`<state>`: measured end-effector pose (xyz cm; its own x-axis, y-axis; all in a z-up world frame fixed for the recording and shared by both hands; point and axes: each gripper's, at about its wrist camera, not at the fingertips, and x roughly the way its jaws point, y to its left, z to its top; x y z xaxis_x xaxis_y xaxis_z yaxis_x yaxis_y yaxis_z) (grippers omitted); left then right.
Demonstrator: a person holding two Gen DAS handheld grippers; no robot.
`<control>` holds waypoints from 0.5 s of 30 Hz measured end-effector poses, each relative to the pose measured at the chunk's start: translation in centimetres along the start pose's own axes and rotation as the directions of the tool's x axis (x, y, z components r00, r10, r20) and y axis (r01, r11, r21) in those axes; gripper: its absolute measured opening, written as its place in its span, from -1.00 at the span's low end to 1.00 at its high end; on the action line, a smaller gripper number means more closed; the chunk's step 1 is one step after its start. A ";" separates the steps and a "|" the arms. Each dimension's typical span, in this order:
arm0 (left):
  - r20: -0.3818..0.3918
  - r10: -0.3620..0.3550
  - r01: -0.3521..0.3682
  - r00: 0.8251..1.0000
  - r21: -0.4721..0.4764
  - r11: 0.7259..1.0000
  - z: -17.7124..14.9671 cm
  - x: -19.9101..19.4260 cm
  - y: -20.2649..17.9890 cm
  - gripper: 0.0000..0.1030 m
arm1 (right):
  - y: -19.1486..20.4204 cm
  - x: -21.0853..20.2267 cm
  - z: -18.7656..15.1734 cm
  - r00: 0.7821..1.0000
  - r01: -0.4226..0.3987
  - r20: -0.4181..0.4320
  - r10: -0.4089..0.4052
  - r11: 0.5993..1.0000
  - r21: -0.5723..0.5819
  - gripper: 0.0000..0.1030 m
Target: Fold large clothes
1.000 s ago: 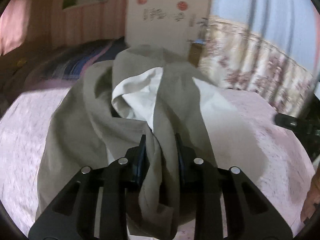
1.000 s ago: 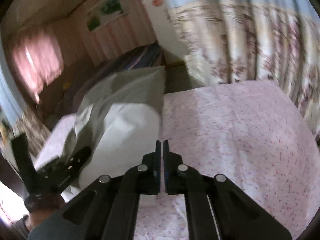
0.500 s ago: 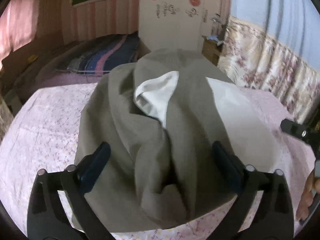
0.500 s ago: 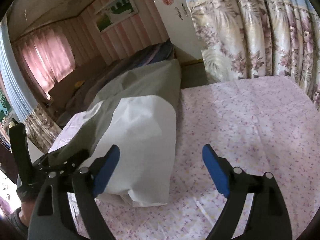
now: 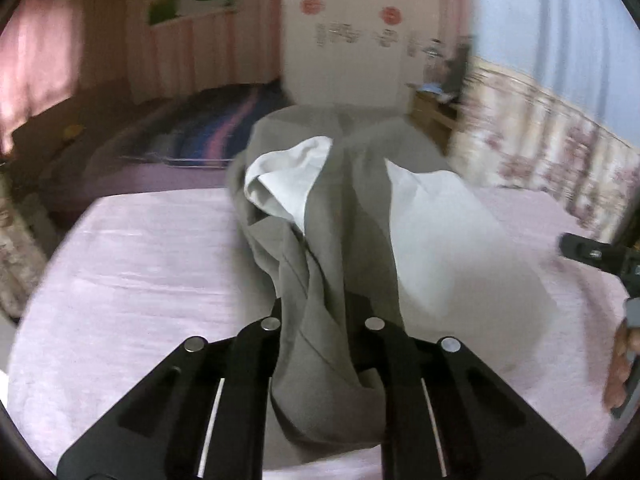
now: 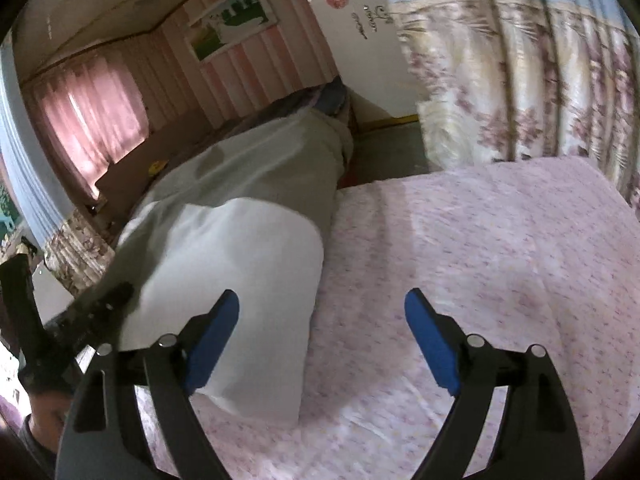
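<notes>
A large grey garment (image 5: 352,216) with a white lining (image 5: 288,184) lies on a bed with a pink flowered sheet (image 5: 152,264). My left gripper (image 5: 320,316) is shut on a bunched fold of the grey cloth and holds it up off the sheet. In the right wrist view the garment (image 6: 256,184) lies at the left, white lining (image 6: 248,280) uppermost. My right gripper (image 6: 322,320) is open and empty above the sheet (image 6: 480,256), its left finger (image 6: 212,336) over the lining's edge. The left gripper also shows in the right wrist view (image 6: 100,304).
Flowered curtains (image 6: 520,80) hang along the bed's right side. A second bed with a striped cover (image 5: 208,136) stands beyond the far edge. A white door (image 5: 348,40) and a small wooden stand (image 5: 432,112) are at the back.
My left gripper, open half a second ago, has shut on the grey cloth again and lifted it. My right gripper opened a second ago and stays open, a little nearer the garment.
</notes>
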<state>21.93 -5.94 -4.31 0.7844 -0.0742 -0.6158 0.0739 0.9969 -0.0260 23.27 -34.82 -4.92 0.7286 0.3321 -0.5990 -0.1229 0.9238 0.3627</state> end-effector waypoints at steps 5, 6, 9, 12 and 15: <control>-0.083 -0.010 0.007 0.997 -0.039 0.999 -1.2 1.9 5.5 -0.60 | 2.6 5.8 -1.3 0.988 -0.055 -0.144 0.054 0.998 -0.004 0.95; -0.087 0.004 -0.006 0.996 -0.028 1.000 -1.6 2.3 5.5 -0.41 | 2.6 6.7 -1.6 0.983 -0.071 -0.167 0.074 0.997 0.023 0.95; -0.113 0.009 -0.006 0.994 0.021 1.000 -3.0 3.7 4.8 -0.19 | 3.7 9.0 -2.4 0.954 -0.166 -0.241 0.177 0.984 0.068 0.94; -0.114 0.005 -0.006 0.993 -0.009 1.000 -3.7 4.4 5.1 -0.15 | 6.5 9.4 -2.8 0.975 -0.094 -0.209 0.080 0.994 -0.056 0.36; -0.095 -0.024 0.022 0.995 -0.027 0.999 -3.4 4.3 4.8 -0.22 | 6.1 7.5 -2.3 0.992 -0.058 -0.112 0.055 0.998 -0.026 -0.20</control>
<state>23.54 -1.43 -9.73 0.7206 -0.0955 -0.6868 0.0740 0.9954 -0.0609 26.44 -26.30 -8.81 0.6408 0.4013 -0.6545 -0.1820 0.9076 0.3783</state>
